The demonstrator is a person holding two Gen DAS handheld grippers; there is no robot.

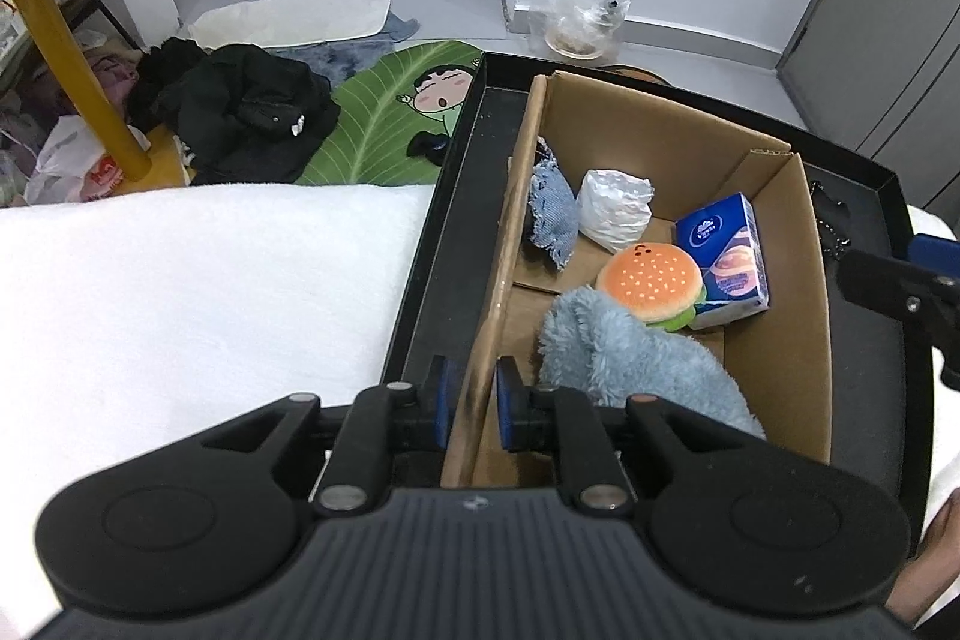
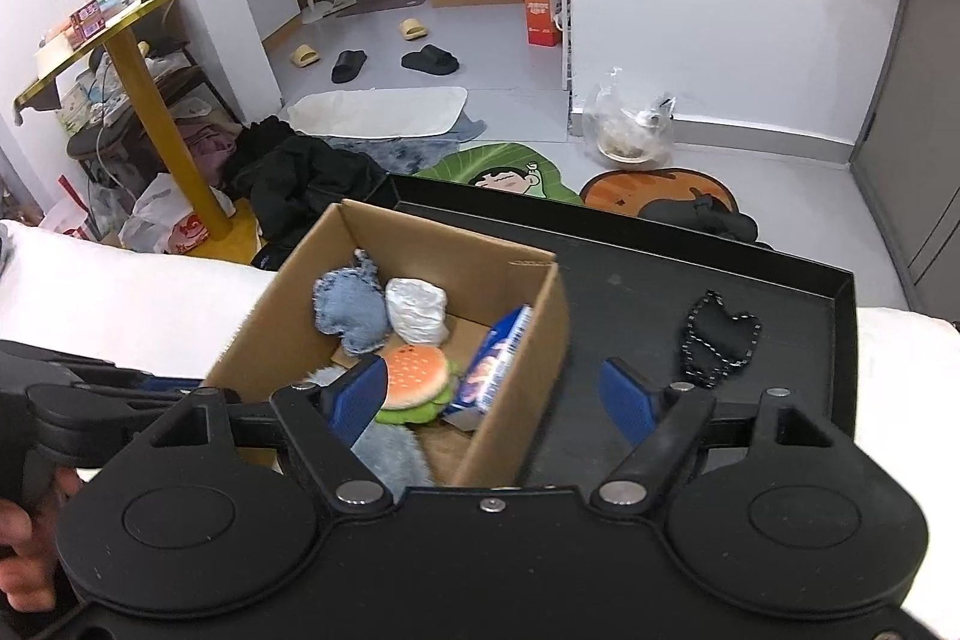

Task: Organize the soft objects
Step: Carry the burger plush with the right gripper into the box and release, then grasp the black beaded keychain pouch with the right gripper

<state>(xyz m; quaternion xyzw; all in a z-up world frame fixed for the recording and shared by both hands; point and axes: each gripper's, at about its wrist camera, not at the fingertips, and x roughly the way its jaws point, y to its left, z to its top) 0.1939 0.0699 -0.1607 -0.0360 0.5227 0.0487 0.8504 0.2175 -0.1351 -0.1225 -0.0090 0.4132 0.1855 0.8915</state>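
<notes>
A cardboard box (image 1: 660, 130) (image 2: 288, 304) stands in a black tray (image 1: 444, 244) (image 2: 630, 292). It holds a denim scrap (image 1: 555, 214) (image 2: 351, 310), a white crumpled pouch (image 1: 615, 208) (image 2: 417, 313), a burger plush (image 1: 651, 280) (image 2: 414, 376), a blue tissue pack (image 1: 726, 256) (image 2: 498, 358) and a fluffy light-blue cloth (image 1: 624, 358) (image 2: 390, 454). My left gripper (image 1: 471, 394) is shut on the box's left wall, one pad on each side. My right gripper (image 2: 492, 388) hangs open over the box's right wall with nothing in it. A black heart-shaped patch (image 2: 720, 334) lies on the tray to the right.
The tray rests on a white padded surface (image 1: 180, 292). Beyond its far edge lie the floor, a green leaf mat (image 1: 384, 124), a pile of black clothes (image 1: 240, 112) and a yellow table leg (image 1: 78, 70). A hand shows at the lower left of the right wrist view.
</notes>
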